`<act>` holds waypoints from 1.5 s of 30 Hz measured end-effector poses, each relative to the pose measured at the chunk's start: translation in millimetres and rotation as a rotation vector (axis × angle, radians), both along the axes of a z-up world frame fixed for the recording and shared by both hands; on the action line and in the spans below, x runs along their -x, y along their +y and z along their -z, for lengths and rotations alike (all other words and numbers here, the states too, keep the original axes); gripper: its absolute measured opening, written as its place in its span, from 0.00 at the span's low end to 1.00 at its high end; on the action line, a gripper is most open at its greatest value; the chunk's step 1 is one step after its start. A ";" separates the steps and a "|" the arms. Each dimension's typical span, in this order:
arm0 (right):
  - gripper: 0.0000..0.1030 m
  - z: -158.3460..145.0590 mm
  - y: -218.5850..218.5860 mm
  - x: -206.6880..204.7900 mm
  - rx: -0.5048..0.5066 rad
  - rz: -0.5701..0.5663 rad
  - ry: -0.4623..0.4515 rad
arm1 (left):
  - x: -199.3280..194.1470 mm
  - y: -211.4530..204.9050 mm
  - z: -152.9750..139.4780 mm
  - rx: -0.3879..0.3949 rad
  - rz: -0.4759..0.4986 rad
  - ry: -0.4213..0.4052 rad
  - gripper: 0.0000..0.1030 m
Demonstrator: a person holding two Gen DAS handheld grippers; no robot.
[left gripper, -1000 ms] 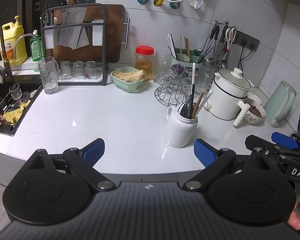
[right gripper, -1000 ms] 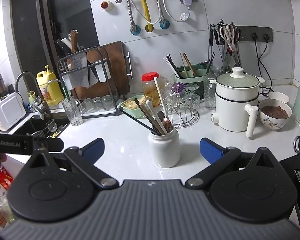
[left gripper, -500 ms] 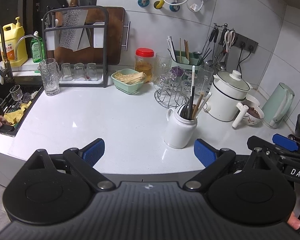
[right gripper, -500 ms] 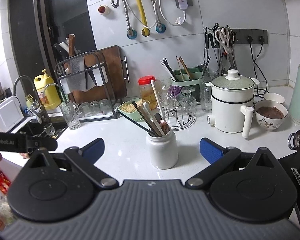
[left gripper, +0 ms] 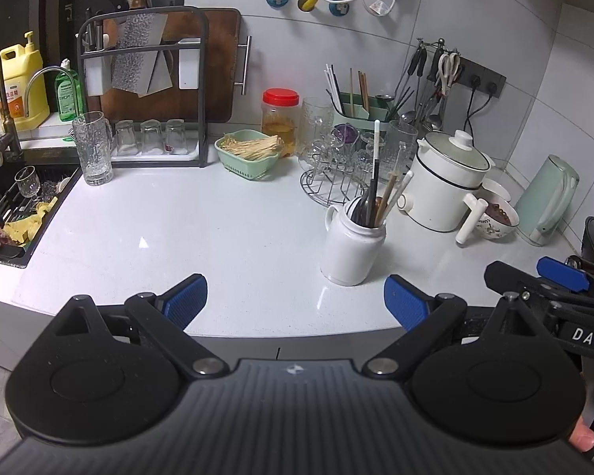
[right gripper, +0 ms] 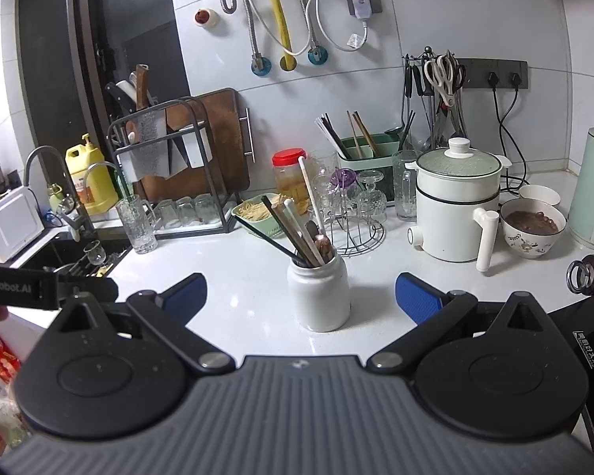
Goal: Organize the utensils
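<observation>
Both grippers are hovering with fingers spread and empty. White ceramic jar (right gripper: 318, 297) is standing dead ahead of the right gripper (right gripper: 300, 295), chopsticks (right gripper: 297, 229) leaning up-left; from the left gripper (left gripper: 295, 299) it is sitting right of centre.

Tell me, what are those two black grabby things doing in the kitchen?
A person holds a gripper in each hand over the white counter. Both the left gripper and the right gripper are open and hold nothing. Ahead stands a white jar full of chopsticks and spoons. Nothing has been picked up yet, so the tidying has not begun.
</observation>
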State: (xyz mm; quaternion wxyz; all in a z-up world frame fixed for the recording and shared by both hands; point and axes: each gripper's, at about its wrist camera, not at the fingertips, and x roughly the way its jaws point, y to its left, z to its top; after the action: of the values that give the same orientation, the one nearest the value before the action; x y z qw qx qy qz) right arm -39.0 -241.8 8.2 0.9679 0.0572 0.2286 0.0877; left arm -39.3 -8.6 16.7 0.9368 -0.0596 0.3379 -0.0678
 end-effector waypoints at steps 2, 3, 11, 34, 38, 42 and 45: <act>1.00 0.5 -0.3 0.4 -0.003 0.001 0.000 | 0.1 -1.3 0.1 -0.001 0.002 0.005 0.95; 1.00 0.9 -0.5 0.8 -0.004 0.001 -0.001 | 0.2 -2.0 0.3 -0.001 0.003 0.007 0.95; 1.00 1.8 -4.0 -0.1 -0.011 0.006 0.000 | -2.8 -8.6 -1.0 -0.009 0.016 0.007 0.95; 1.00 3.4 -13.4 -8.0 0.006 0.013 0.005 | -19.0 -15.0 -0.3 -0.004 0.017 -0.001 0.95; 1.00 3.4 -15.0 -8.2 0.001 0.021 0.003 | -21.2 -16.9 -1.1 -0.005 0.023 -0.008 0.95; 1.00 4.2 -16.6 -6.5 0.001 0.029 0.000 | -21.1 -18.5 -1.6 -0.009 0.024 -0.007 0.95; 1.00 3.5 -17.2 -5.9 -0.001 0.030 -0.005 | -20.9 -17.8 -2.1 0.000 0.026 -0.003 0.95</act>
State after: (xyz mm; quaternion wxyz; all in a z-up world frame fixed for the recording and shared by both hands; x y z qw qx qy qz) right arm -33.1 -259.0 4.7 0.9696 0.0608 0.2252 0.0733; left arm -18.3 -26.3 18.8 0.9364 -0.0550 0.3372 -0.0800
